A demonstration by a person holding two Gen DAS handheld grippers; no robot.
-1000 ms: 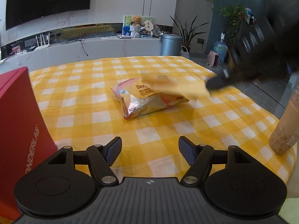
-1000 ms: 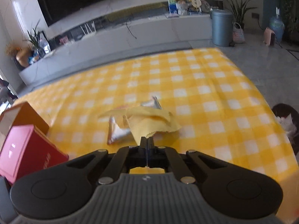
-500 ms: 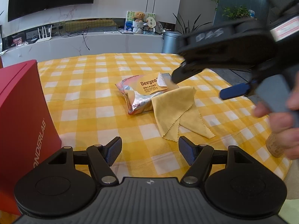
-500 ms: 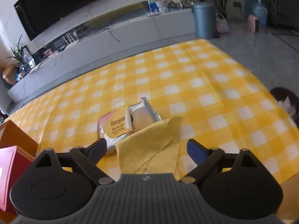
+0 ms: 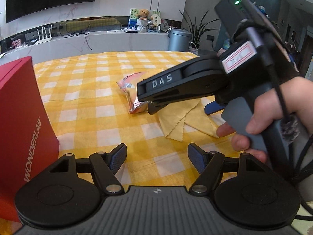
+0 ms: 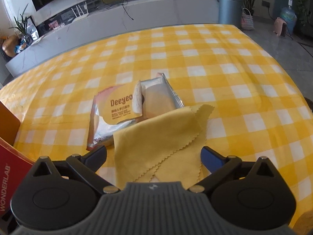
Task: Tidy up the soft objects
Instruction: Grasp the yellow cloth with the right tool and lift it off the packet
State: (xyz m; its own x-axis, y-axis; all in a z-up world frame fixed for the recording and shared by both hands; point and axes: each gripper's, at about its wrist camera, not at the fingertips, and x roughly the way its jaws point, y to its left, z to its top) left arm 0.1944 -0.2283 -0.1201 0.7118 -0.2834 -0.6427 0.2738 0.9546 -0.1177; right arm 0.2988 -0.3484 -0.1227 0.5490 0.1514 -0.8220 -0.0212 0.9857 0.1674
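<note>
A folded yellow cloth [image 6: 160, 137] lies on the checked tablecloth, its far edge resting on a silver and orange wet-wipes pack [image 6: 125, 105]. My right gripper [image 6: 154, 154] hangs low over the cloth's near end. Its jaws are opening, standing wide on either side of the cloth without pressing it. In the left wrist view the right gripper [image 5: 182, 108] crosses from the right in a person's hand [image 5: 264, 117] and hides most of the pack [image 5: 129, 86] and part of the cloth [image 5: 185, 119]. My left gripper [image 5: 156, 154] is open with nothing in it, nearer the front edge.
A tall red box marked WONDERLAB [image 5: 23, 127] stands at the table's left edge, close to my left gripper, and shows again as the red box [image 6: 7, 168] in the right wrist view. The yellow checked tablecloth [image 5: 88, 98] stretches far behind the pack.
The right gripper opened and let the yellow cloth drop beside the pack, then sank closer over it. The left gripper stayed where it was.
</note>
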